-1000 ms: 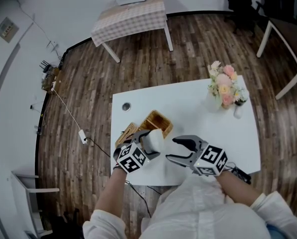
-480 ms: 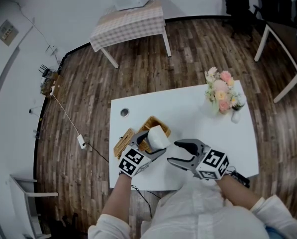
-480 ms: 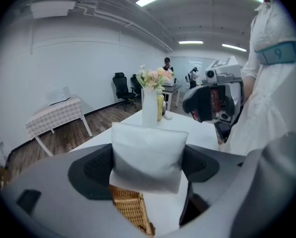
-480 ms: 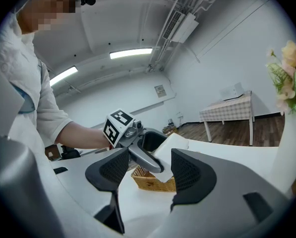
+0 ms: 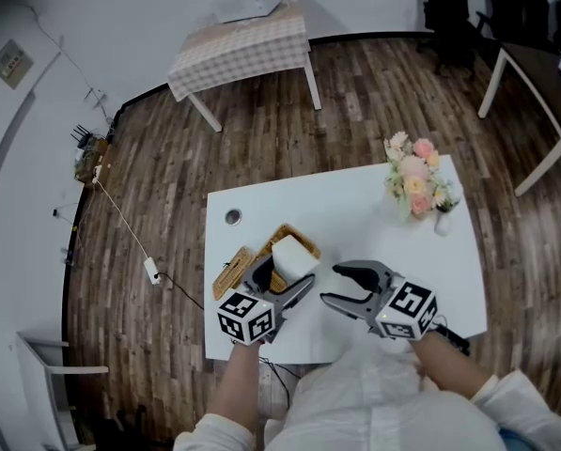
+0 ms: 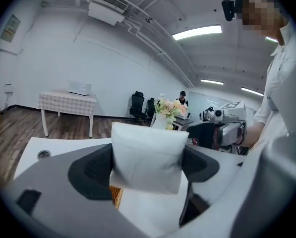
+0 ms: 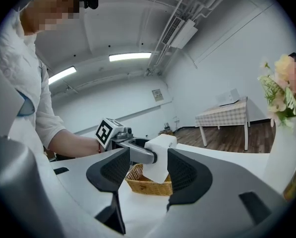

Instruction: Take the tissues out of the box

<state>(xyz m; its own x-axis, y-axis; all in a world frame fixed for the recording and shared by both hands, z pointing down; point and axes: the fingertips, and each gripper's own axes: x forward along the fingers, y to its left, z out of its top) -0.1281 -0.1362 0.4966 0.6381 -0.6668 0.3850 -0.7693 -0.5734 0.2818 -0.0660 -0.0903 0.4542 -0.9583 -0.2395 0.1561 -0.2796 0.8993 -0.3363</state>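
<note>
Dark wooden planks are running under a white rectangular worktop (image 5: 355, 205), and a cloth-covered side table (image 5: 247, 45) is standing well apart by the far wall. On the worktop's near left part a shallow woven wicker box (image 7: 147, 184) is sitting open. Its flat woven lid (image 5: 230, 271) is lying just beside it, and a pale vase of pastel flowers (image 5: 414, 178) is standing near the far right corner.

The left tongs (image 5: 282, 278) are clenching a white soft-wrapped pack of tissues (image 5: 293, 256) across its width, with both pads pressing into its sides. They are holding the pack above the wicker box. In the right gripper view its lower edge is hanging at about rim level, so I cannot tell whether it is fully clear of the box. The right tongs (image 5: 332, 286) are standing spread and empty, pointing across at the pack from near by and touching nothing.

Judging from this, the taking-out step is under way and nearing its end. The next move is probably calling for carrying the pack sideways until no part of the box is beneath it. After that comes lowering it onto bare worktop, perhaps the free stretch between box and vase, and only then easing the pads apart. The wrap is looking soft, so a steady squeeze is likely mattering more than a hard one.
</note>
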